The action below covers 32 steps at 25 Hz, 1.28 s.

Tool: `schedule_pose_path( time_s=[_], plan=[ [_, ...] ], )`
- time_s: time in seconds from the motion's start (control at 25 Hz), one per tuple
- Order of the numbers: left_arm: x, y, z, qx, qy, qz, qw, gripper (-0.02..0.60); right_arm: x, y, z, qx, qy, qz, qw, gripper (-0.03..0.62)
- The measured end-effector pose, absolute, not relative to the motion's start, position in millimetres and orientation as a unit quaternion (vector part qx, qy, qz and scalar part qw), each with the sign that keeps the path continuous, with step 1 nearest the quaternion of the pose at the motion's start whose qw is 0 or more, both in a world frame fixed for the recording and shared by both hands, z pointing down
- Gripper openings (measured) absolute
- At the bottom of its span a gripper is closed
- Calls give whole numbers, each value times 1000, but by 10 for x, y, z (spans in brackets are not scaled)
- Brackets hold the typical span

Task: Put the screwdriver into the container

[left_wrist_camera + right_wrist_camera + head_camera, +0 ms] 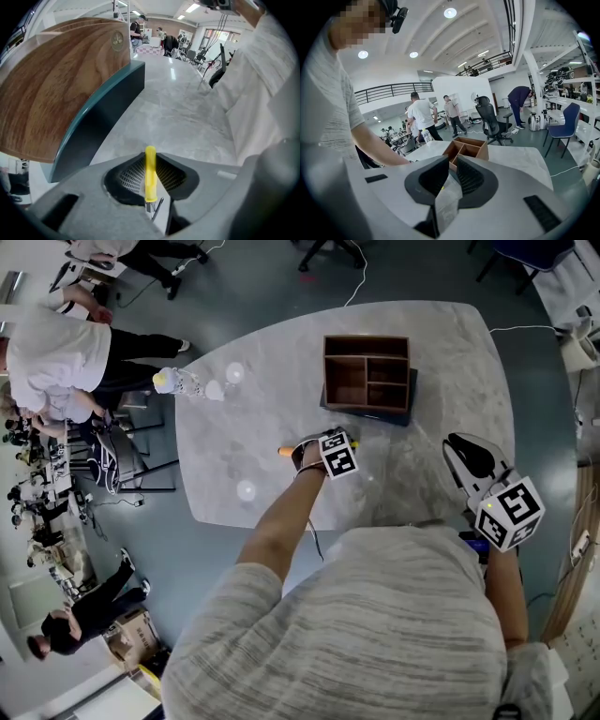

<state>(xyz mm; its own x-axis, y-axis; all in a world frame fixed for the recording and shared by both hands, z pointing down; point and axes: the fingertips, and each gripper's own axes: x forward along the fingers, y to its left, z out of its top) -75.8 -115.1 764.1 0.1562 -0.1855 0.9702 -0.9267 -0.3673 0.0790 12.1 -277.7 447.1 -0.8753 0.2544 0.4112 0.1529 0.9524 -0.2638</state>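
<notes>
The left gripper (323,454) sits low over the pale grey marbled worktop (441,343), its fingers pinching the slim yellow-and-orange screwdriver (282,452) around the middle. In the left gripper view the yellow shaft (150,173) stands upright between the two finger tips, which touch it on both sides. Whether the tool is already clear of the worktop I cannot tell. The brown wooden container with dividers (366,371) stands on a dark teal base (412,404) at about 1 o'clock from that gripper, near but not touching it. Seen from the left gripper, its wooden side (61,84) rises at 10 o'clock. The step in hand looks like securing the grasp and lifting. It should go best with a firm pinch, since a thin round shaft can swivel, and with a straight rise high enough to pass the container's wall. The long compartment along the far side looks the best fit, so the tool should be turned parallel to it before it is lowered and let go close to the bottom. The right gripper (487,486) hangs at 4 o'clock, well apart, its fingers slightly spread on nothing; it could steady the container if that slides
</notes>
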Motion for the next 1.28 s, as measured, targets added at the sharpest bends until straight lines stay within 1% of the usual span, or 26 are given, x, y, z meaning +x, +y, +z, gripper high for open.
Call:
schedule_pose_path(
  time_s=[0.48,1.0,1.28],
  plan=[
    [-912,-1284,7406,653,-488,448,367,75,65,-2717,4446,-117,-962,107,223,15],
    [-1046,-1472,6752,651,-576,376,321,75,-14,-2609,4385,-136,-962,99,214,15],
    [-1081,-1530,6465,649,-615,321,313,75,-41,-2584,4365,-145,-962,95,211,15]
  ],
)
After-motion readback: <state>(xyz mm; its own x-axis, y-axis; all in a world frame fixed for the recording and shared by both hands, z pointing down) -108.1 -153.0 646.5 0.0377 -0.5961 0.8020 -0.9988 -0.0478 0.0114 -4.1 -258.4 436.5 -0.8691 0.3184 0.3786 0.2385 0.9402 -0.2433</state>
